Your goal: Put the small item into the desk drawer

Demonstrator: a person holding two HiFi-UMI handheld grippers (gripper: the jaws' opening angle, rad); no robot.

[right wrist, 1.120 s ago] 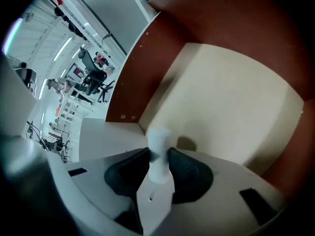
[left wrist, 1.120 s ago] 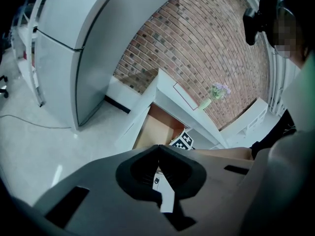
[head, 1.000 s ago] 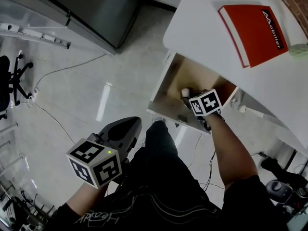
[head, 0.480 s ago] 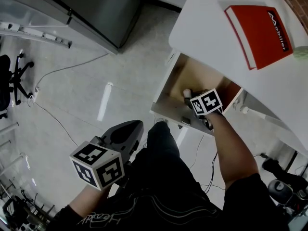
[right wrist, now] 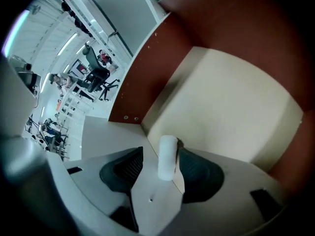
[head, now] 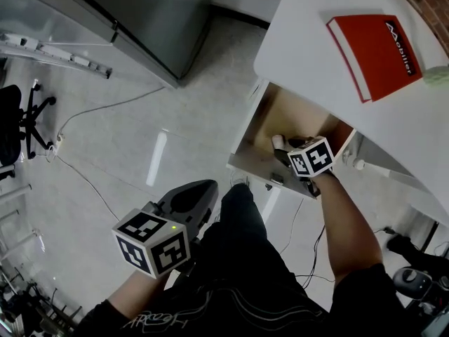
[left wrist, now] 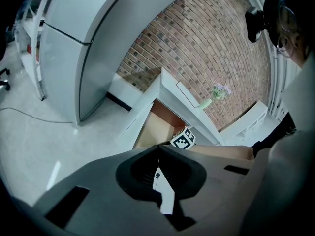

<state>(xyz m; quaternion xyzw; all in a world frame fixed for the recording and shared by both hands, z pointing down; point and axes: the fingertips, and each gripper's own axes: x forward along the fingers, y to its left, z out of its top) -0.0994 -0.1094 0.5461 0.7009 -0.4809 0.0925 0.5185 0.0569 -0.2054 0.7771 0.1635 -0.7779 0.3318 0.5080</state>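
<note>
Since a second back, your right gripper has drifted slightly lower and rightward in the head view. It has kept inside the open desk drawer, and its grip has let go.

- Right jaws: opening now. The small white cylinder stands upright between them. It is close against one pad, with a clear gap to the other, so nothing is pinching it.
- Cylinder location: inside the drawer, over the pale drawer floor near the front. Whether its base rests on that floor, neither view shows.
- Your left gripper hangs low over the tiled floor, beside your leg and well apart from the desk. Its jaws are pressed together and empty.
- A red book lies flat on the desk top.
</note>
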